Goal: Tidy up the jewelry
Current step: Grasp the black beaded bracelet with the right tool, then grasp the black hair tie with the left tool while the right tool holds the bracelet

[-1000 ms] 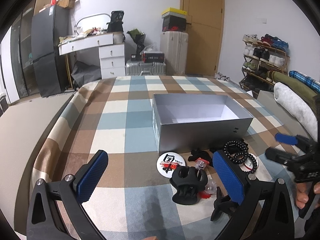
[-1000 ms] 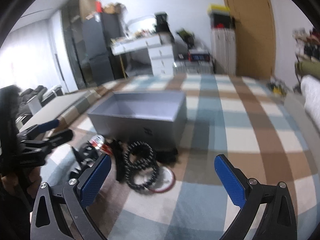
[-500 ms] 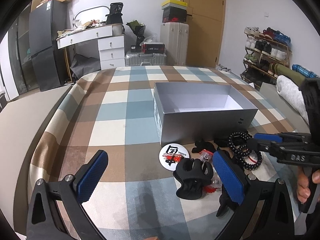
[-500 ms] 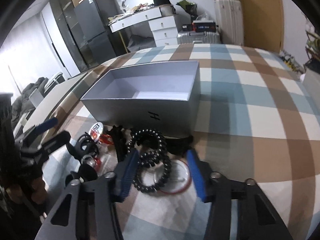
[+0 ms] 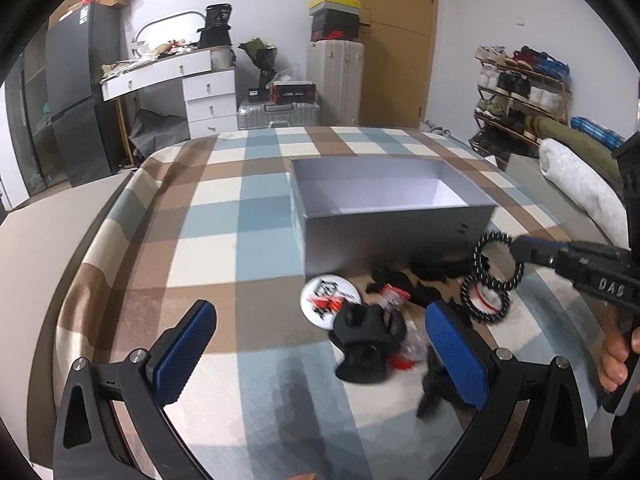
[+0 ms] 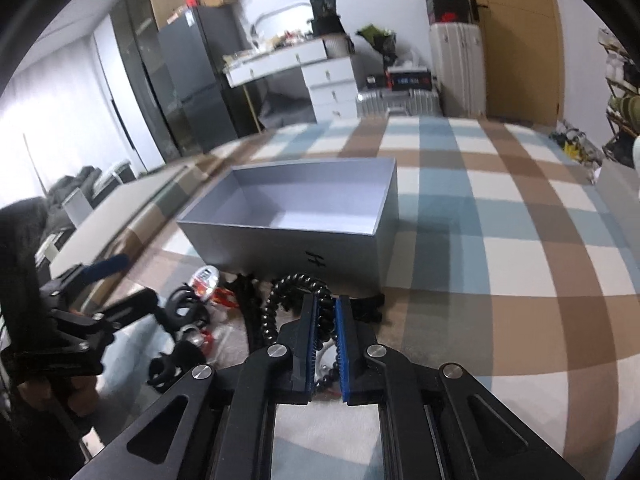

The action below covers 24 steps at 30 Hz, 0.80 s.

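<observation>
Between the blue pads of your right claw (image 6: 325, 334) there is now a black coiled hair tie (image 6: 292, 296): half a second ago the claw was partly open above it, and now it is closed tight on one loop. In the left camera the coil (image 5: 494, 266) looks a little raised in front of the grey box (image 5: 396, 224), hanging from the claw tip, so I judge the grasp is done and the next step is to carry it over the near wall and drop it inside. Your left claw (image 5: 320, 346) is wide open and holds nothing, hovering above the black hair clip (image 5: 366, 344) on the checked blanket (image 5: 216, 216). The left camera shows the round badge (image 5: 330, 296) and the gap under the coil, which the right camera hides behind its own fingers. The right camera shows better that the box (image 6: 304, 216) is empty and that the rest of the pile (image 6: 208, 312) lies just beside its near wall.
</observation>
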Available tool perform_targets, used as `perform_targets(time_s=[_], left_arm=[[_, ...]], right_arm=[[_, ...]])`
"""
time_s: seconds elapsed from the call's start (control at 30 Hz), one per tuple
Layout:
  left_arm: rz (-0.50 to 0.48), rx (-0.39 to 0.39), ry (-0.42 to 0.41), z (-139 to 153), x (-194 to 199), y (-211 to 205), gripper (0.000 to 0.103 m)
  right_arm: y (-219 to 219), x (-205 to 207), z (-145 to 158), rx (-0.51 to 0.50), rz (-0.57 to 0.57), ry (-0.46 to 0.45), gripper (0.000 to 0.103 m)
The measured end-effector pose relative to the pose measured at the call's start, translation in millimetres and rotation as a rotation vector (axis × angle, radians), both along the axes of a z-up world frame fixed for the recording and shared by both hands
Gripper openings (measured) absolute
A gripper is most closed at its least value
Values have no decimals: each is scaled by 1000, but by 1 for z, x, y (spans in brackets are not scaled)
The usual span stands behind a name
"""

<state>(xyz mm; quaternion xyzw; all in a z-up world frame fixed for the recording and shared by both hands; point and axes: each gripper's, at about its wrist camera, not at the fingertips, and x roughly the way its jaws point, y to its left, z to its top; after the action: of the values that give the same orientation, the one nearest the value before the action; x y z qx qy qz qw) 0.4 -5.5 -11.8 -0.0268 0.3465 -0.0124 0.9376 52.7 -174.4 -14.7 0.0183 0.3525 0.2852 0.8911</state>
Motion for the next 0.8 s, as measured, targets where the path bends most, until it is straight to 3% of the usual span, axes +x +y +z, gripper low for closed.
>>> perform_targets(time_s=[0.2, 0.53, 0.8], left_arm=[[-77, -13, 38, -4, -13, -16, 102], [-198, -168, 82, -4, -26, -23, 102], [-231, -181, 122, -12, -20, -40, 101]], right_arm=[[-10, -19, 5, 28, 21, -41, 8], [-15, -33, 8, 43, 31, -57, 8], [-14, -35, 6, 50, 37, -49, 8]])
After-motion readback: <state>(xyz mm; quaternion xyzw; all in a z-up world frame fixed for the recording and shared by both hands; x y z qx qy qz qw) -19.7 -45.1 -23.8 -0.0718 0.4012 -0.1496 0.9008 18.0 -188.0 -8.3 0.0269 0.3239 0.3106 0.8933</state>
